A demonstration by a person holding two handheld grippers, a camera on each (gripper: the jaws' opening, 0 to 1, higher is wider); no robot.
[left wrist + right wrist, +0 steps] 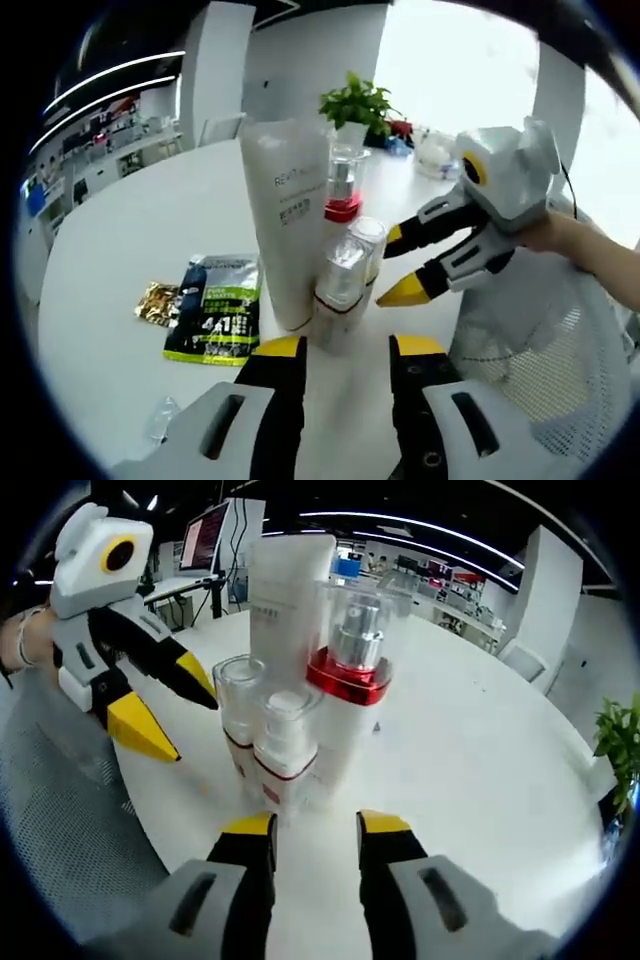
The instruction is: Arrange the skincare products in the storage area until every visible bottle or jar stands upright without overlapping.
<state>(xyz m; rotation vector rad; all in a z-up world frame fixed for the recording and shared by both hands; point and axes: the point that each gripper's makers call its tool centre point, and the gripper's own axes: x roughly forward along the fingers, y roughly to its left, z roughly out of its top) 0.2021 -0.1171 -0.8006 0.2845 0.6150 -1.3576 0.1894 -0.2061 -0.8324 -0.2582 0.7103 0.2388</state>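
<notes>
Several skincare products stand upright in a tight cluster on the white round table (130, 250). They are a tall white tube (290, 215), a pump bottle with a red collar (343, 195) and two small clear-capped bottles (340, 280) (367, 240). My left gripper (345, 350) is open just in front of the nearest small bottle. My right gripper (398, 265) reaches in from the right, open, its yellow tips close to the small bottles. In the right gripper view the tube (285, 590), pump bottle (350, 680) and small bottles (285, 740) (238, 705) stand before my open right gripper (315, 830). The left gripper (185, 722) is open beside them.
A green-and-black sachet (215, 310) and a small gold packet (157, 302) lie flat left of the cluster. A potted plant (358, 105) stands at the table's far side. A white mesh seat (540, 350) is beside the table edge. A person's hand (580, 245) holds the right gripper.
</notes>
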